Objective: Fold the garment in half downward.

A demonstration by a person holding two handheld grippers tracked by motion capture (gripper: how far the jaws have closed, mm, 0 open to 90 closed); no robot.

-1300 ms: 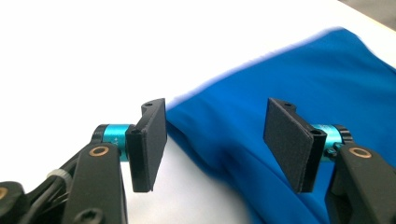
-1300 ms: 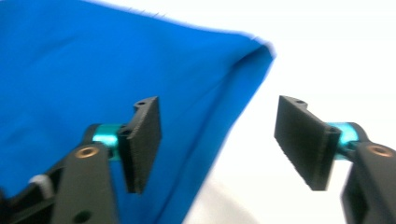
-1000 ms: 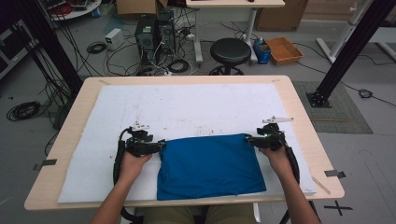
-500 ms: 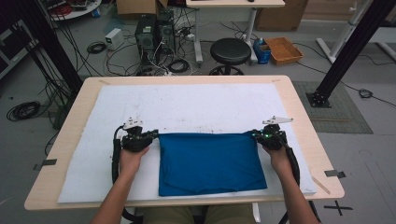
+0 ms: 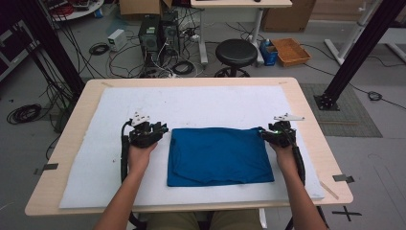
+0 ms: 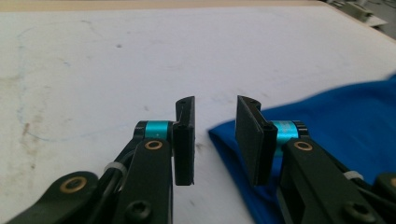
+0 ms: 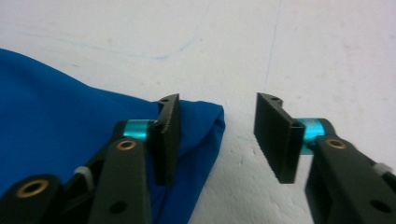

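A blue cloth (image 5: 220, 155) lies folded into a flat rectangle on the white mat (image 5: 215, 103) in the middle of the table. My left gripper (image 5: 162, 129) sits just off the cloth's far left corner; in the left gripper view the gripper (image 6: 214, 140) stands open, with the corner of the cloth (image 6: 336, 116) lying on the mat under the gap. My right gripper (image 5: 263, 134) is at the far right corner. In the right gripper view this gripper (image 7: 217, 135) is open too, and the cloth (image 7: 56, 102) ends in a rounded corner beside the left jaw.
The mat covers most of the wooden table (image 5: 306, 110), leaving a bare rim. On the floor beyond the far edge are a black stool (image 5: 236, 50), computer towers (image 5: 155, 36), loose cables and a cardboard box (image 5: 291, 50). Black frame posts stand at both sides.
Both grippers moved the cloth's far corners up the table and apart, flattening it. Both now stand open at those corners, and the left has drawn slightly away from the cloth.
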